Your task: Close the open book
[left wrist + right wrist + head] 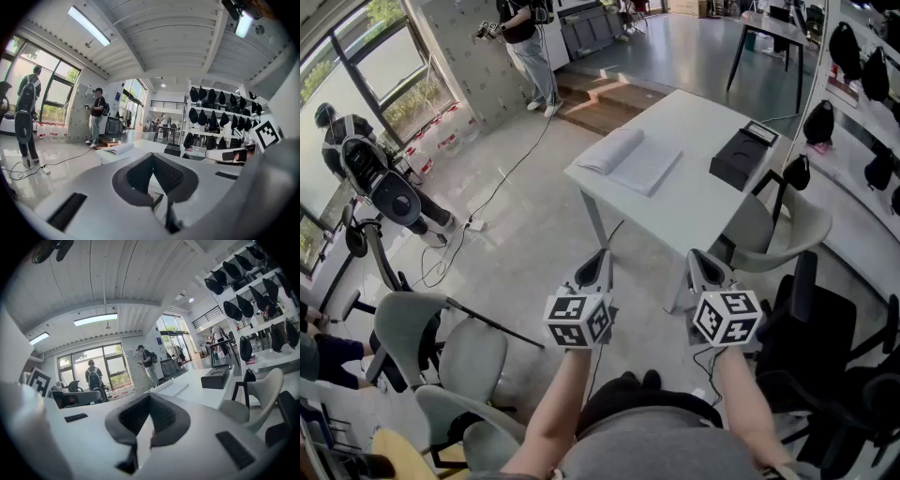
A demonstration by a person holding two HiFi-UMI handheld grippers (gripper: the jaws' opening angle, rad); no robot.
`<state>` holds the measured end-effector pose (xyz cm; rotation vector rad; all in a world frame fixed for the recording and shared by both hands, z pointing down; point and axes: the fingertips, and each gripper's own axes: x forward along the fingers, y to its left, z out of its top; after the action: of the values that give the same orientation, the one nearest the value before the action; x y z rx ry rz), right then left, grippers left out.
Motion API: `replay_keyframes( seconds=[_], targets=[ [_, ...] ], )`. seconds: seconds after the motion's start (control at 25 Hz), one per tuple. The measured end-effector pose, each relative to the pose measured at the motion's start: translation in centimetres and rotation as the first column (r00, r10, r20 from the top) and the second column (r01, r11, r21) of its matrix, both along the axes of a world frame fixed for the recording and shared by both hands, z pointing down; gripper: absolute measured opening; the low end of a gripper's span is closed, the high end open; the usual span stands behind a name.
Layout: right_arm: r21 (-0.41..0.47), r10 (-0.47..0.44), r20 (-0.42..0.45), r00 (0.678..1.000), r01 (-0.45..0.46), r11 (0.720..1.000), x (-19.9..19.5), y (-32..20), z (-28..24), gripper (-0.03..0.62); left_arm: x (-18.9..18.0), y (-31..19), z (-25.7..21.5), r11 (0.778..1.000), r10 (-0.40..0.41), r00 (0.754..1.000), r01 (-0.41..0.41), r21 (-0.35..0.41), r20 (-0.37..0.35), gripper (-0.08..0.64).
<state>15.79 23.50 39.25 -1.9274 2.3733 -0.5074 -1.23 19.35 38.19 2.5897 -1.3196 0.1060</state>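
We stand some way back from the table, and the book lies open on its far left part, near the corner and well apart from both grippers. A black box sits to the right of the book and does not touch it.

The left gripper has its jaws pressed together with nothing between them. The right gripper looks the same in its own view: the pads meet and hold nothing. We carry both of them low, close to the body and side by side, pointing toward the table.

We judge that the task has not started; this is the approach step. The book is not touched, and its pages lie flat to both sides.

For the next move we probably need to walk nearer to the table and bring one gripper to an outer edge of the book. From there we can lift that half and fold it over the other half. A chair stands at the right side of the table, so the left side seems easier to reach.
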Motion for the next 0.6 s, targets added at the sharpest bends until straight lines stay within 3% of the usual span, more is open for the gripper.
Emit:
replay_keyframes(
  seconds=[0.6],
  targets=[
    [-0.002, -0.016, 0.012, 1.0, 0.016, 1.0, -0.6, -0.4, 0.5, 0.004, -1.3, -0.5, 1.5, 0.998, -0.024, 0.999, 0.023, -0.062, -0.028, 0.02]
  ],
)
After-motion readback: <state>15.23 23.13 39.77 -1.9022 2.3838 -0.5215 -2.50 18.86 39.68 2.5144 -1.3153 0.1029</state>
